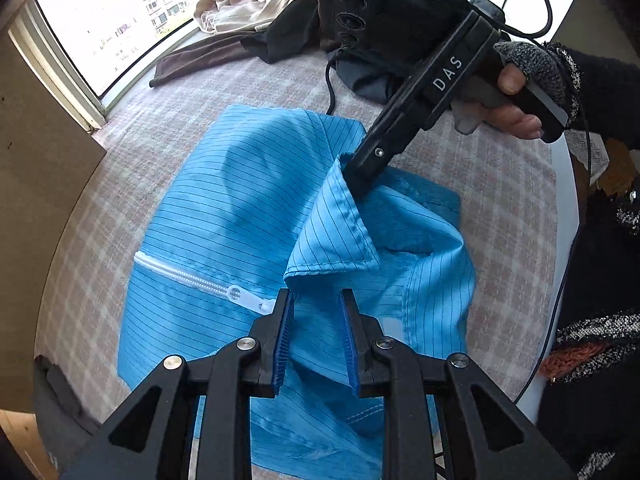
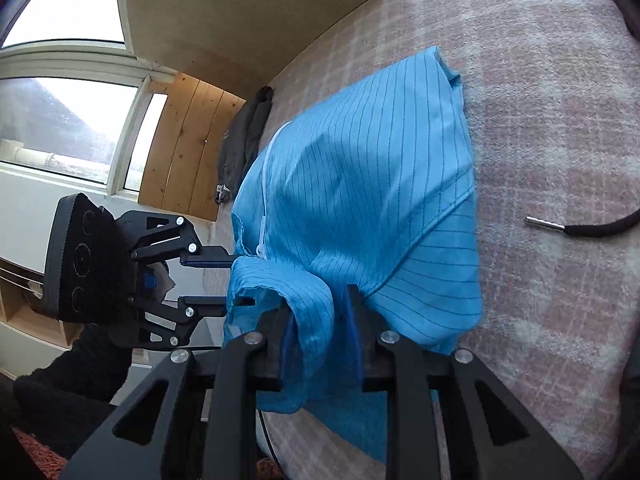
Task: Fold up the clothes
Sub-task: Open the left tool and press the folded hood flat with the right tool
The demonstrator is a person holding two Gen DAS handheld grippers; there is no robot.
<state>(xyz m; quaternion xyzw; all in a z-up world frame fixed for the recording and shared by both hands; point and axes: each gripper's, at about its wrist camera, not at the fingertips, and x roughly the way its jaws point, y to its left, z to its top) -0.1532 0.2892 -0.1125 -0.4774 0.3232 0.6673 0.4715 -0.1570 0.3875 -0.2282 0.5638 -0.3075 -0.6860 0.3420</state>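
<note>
I count one bright blue pinstriped zip-front garment (image 1: 256, 216) in the middle of the frame, with one white zipper (image 1: 200, 280) on it. I hold two black hand-held grippers, my left hand-held gripper (image 1: 317, 300) at the bottom and my right hand-held gripper (image 1: 362, 174) reaching in from the upper right. One heap of loose clothes (image 1: 272, 4) sits at the top.

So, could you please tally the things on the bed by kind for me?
Blue striped garment: 1
Grippers, left gripper and right gripper: 2
Heap of other clothes near the window, too tangled to count singly: 1
Black cord with a metal tip: 1
Total: 5
</note>
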